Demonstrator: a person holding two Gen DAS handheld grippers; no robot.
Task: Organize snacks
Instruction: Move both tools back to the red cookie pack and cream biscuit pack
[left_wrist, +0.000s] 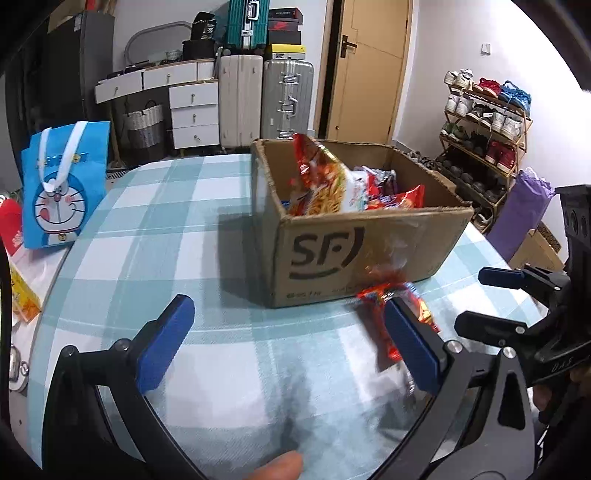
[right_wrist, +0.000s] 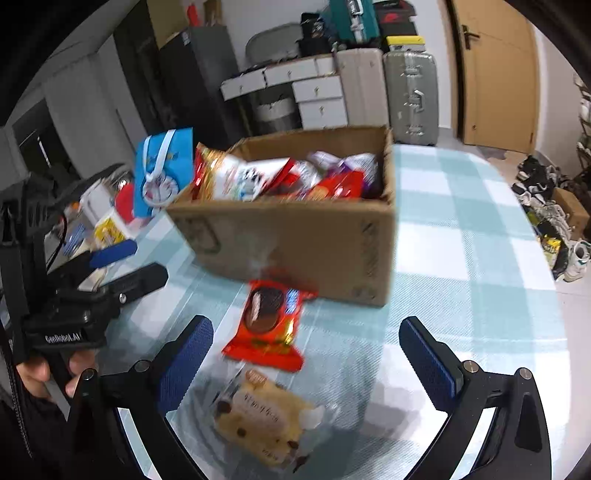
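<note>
Open left claw (left_wrist: 284, 339) faces snack-filled cardboard box (left_wrist: 354, 254) on table (left_wrist: 147, 229).

We see white walls, a tan wooden door (left_wrist: 364, 70), a white chest of drawers (left_wrist: 194, 110) beside upright suitcases (left_wrist: 286, 98), and a shoe rack (left_wrist: 484, 129) by the checked desk (left_wrist: 155, 229).

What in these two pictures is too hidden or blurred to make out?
- Red snack packet, left wrist view: motion blur and the left gripper's right finger cover it; print unreadable.
- Brown cardboard box, right wrist view: its front wall hides the lower snacks.
- Clear-wrapped yellow cake, right wrist view: label too blurred to read.
</note>
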